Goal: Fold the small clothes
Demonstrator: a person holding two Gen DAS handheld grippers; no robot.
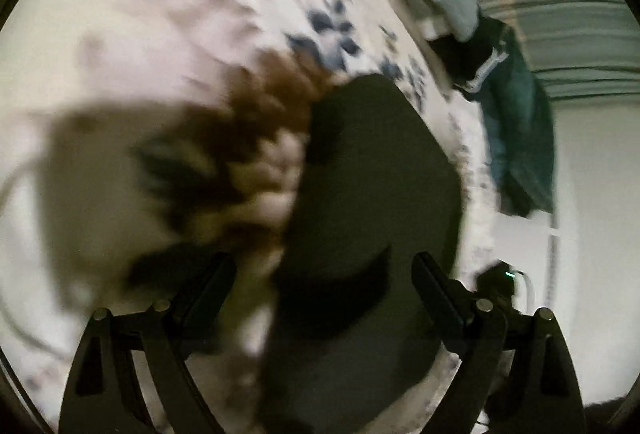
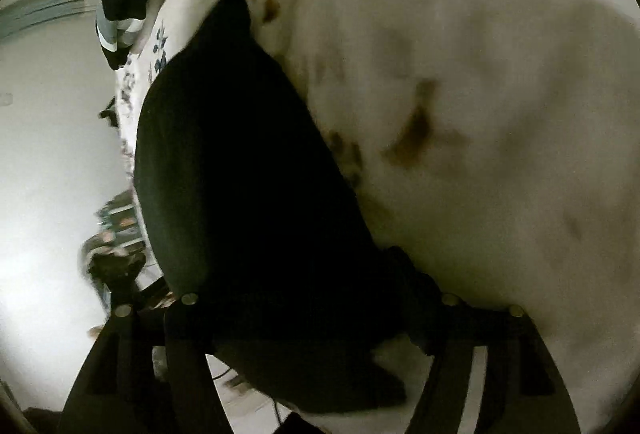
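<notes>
No text, label, brand, number or sign can be read; both views are blurred.

Both my pictures are dim and very blurry. The edges bend round and go black. A big dark shadow [image 1: 100,174] lies on the bed cover [image 1: 120,14]. The floor [image 2: 44,154] shines brightest.

Garment [image 1: 372,194] on bedspread [image 1: 160,14]; clothes pile [image 1: 460,6] behind, at bed edge.
</notes>
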